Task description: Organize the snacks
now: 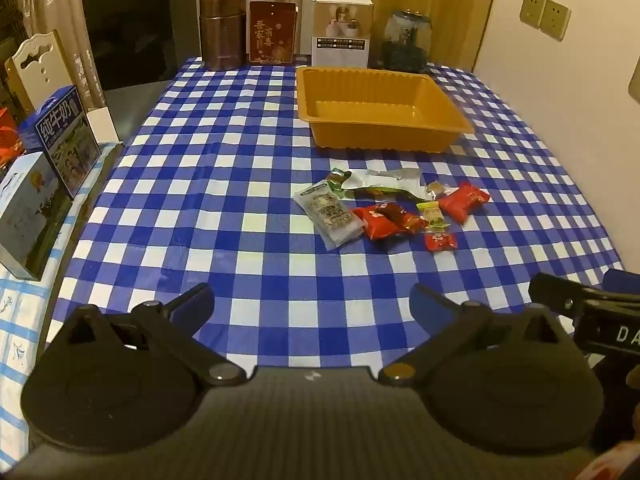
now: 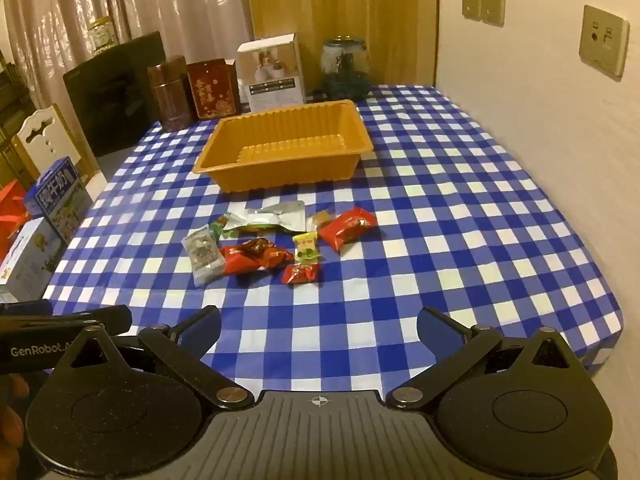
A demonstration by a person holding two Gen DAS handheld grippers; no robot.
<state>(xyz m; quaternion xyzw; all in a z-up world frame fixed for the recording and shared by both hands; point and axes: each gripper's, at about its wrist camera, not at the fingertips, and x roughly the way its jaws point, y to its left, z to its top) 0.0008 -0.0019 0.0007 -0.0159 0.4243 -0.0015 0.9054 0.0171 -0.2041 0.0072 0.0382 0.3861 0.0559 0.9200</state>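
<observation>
Both the left gripper and right gripper stand wide apart, holding nothing, low in frame. Mid-frame, a cluster of wrapped snacks lies on the blue-and-white checked tablecloth. Just above them sits the empty orange ribbed plastic tray.

You're looking at a blue-and-white checked tablecloth; a brown cylindrical tin, red printed box, white carton and glass jar are standing along the far edge.
</observation>
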